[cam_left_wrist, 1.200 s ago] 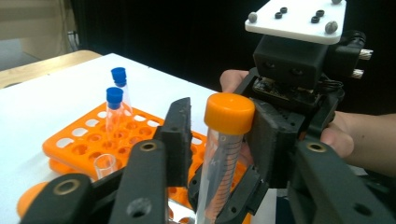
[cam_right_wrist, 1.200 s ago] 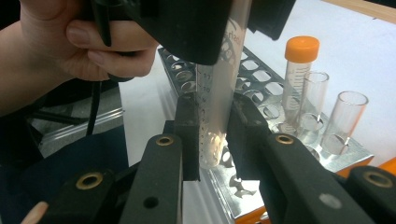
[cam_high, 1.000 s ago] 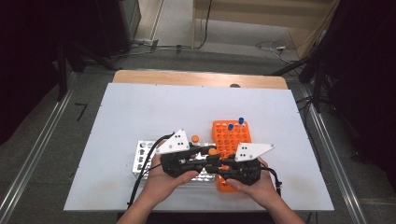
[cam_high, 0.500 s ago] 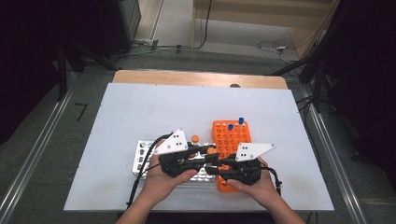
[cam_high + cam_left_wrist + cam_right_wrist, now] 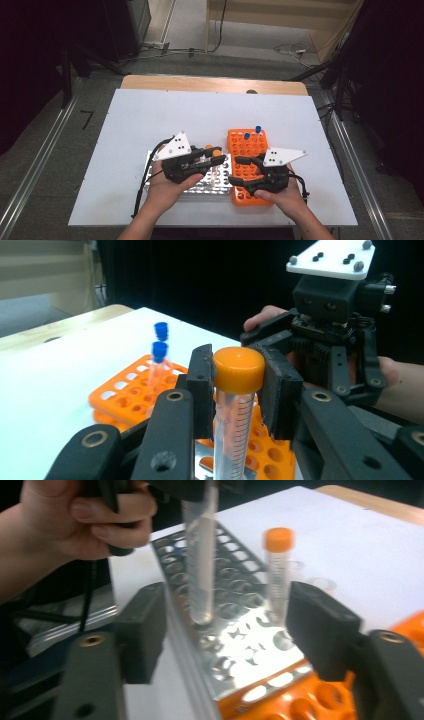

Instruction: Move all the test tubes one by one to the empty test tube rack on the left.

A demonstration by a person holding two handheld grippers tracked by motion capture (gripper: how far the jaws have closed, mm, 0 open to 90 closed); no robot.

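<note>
Your left gripper (image 5: 235, 390) stands clamped just under the orange cap of a light, slippery, rigid plastic tube (image 5: 231, 435) hanging over the metal rack (image 5: 235, 645), while your right gripper (image 5: 225, 625), jaws just opened, holds nothing.

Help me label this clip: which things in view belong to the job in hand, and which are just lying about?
In the job:
- left hand-held gripper, shut on the orange-capped tube
- metal rack
- right hand-held gripper, jaws just opened, gripping nothing

Lying about:
- orange rack
- blue-capped tubes standing in it
- second orange-capped tube in the metal rack
</note>
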